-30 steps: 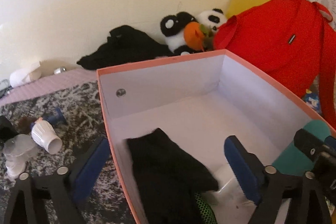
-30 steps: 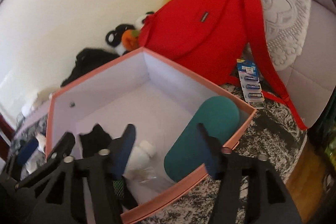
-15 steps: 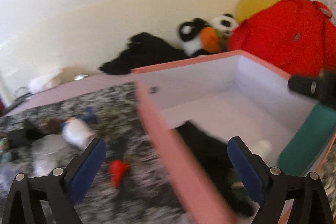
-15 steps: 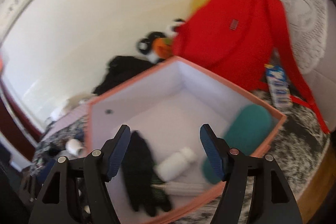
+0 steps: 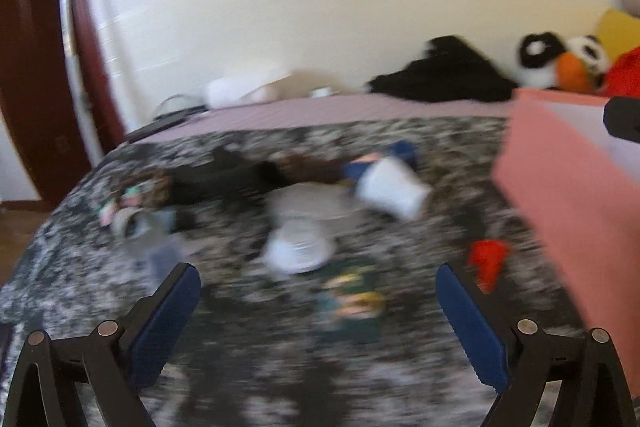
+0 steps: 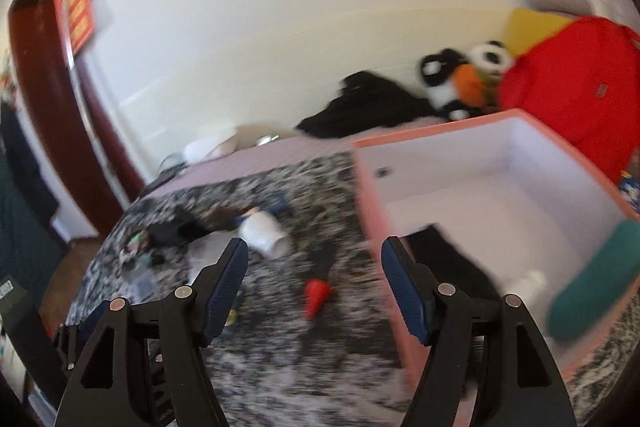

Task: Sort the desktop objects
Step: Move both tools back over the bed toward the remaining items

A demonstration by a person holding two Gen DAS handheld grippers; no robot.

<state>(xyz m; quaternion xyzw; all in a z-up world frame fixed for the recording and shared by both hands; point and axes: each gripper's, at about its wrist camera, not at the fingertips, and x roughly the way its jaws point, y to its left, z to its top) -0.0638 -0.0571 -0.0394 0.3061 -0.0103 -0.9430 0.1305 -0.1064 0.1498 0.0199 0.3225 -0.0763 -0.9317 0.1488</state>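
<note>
Our left gripper (image 5: 318, 291) hangs wide open and empty over the mottled bed cover (image 5: 256, 367); our right gripper (image 6: 314, 267) is likewise spread and empty. Loose items lie blurred on the cover: a white cup (image 5: 394, 193) on its side at one o'clock of the left gripper, a white round lid (image 5: 298, 251) just ahead, a small red piece (image 5: 488, 261) at two o'clock. The pink box (image 6: 496, 119) sits at three o'clock, holding a black cloth (image 6: 452, 259), a white bottle (image 6: 528, 281) and a teal case (image 6: 596, 279).

Both wrist views look down-forward — sharing the speckled cover (image 5: 248, 307) and the pink box (image 6: 372, 195).
</note>
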